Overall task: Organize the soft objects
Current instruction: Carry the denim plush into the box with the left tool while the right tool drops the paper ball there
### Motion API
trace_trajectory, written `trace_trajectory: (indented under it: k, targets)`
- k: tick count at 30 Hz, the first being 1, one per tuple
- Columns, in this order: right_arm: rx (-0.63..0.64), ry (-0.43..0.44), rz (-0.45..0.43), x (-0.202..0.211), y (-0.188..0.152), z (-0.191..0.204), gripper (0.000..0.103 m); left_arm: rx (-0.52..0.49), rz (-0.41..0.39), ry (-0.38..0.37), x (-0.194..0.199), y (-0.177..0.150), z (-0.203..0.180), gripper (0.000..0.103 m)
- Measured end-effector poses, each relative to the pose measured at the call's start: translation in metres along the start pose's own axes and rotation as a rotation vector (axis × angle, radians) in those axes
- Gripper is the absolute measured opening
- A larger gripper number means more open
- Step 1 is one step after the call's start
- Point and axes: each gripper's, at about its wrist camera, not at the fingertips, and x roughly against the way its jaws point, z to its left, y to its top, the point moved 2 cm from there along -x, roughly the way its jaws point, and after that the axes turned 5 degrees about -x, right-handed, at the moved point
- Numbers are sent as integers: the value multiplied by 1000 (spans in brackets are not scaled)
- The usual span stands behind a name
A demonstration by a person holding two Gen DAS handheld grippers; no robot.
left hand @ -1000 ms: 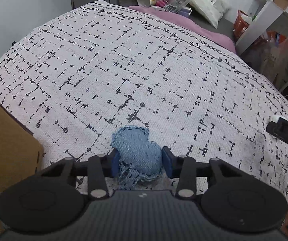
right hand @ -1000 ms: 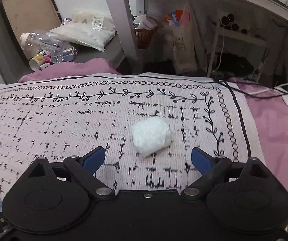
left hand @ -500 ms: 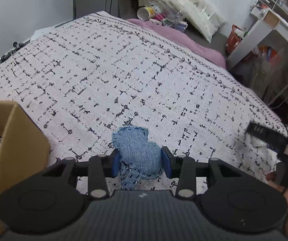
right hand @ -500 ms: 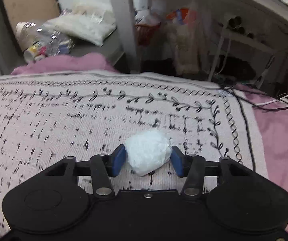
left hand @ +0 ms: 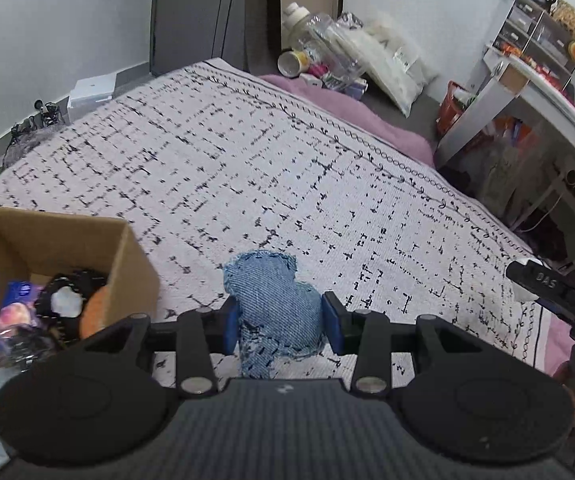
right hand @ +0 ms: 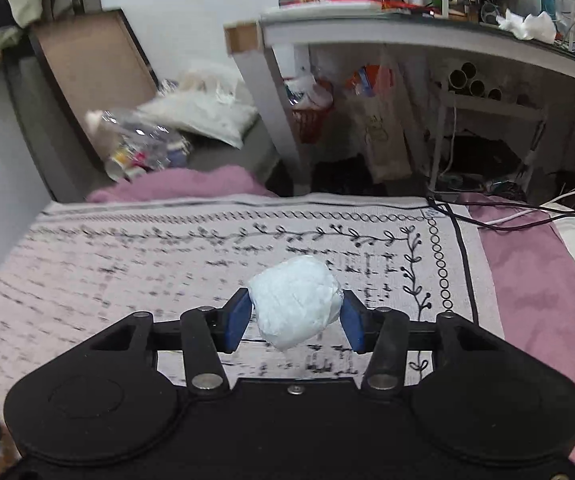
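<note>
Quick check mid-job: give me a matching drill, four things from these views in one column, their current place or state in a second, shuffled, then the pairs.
Things:
1. denim pouch
2. white wad
3. cardboard box
4. pink blanket

States:
A. open-topped, already holding items
B. clamped in the left tongs
C. lies under the patterned cover
D. clamped in the right tongs

Pairs: 1-B, 2-D, 3-A, 4-C
</note>
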Motion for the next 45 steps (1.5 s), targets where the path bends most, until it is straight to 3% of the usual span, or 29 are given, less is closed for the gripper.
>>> trace_trajectory:
  k: [18, 24, 34, 45]
  targets:
    - [112, 214, -76, 93, 0, 71, 47, 18, -102, -7, 100, -2, 68, 41]
    - [229, 261, -63, 115, -12, 102, 47, 38, -117, -8, 122, -9, 86, 41]
    - [300, 331, -66, 148, -30, 135, 47, 69, -125, -17, 142, -14, 108, 41]
    - [321, 377, -53, 164, -46, 157, 48, 126, -69, -51, 128, -35, 123, 42]
